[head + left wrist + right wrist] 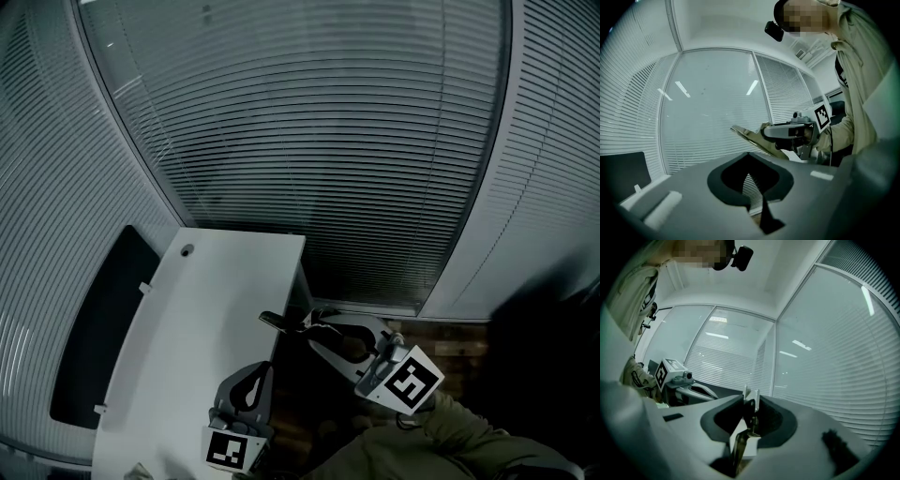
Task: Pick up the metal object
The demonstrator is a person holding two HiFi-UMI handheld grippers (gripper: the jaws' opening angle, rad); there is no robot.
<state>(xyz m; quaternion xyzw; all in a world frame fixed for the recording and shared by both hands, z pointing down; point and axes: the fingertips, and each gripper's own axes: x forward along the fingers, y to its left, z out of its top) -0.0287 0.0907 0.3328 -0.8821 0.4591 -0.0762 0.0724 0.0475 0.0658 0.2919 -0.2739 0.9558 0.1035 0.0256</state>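
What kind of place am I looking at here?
Most likely an office or meeting room: a white desk, slatted blinds all along the walls, and a glass partition.

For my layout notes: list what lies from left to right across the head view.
black panel → left tool → metal object → right tool

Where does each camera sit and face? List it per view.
Head view: on the head, steeply down at the white table; left gripper, right gripper and a sleeve show.
Left gripper view: on the left gripper, upward at blinds; torso and right gripper show.
Right gripper view: along its jaws, shut on the metal object; left gripper shows.
Shared: all three show that object.
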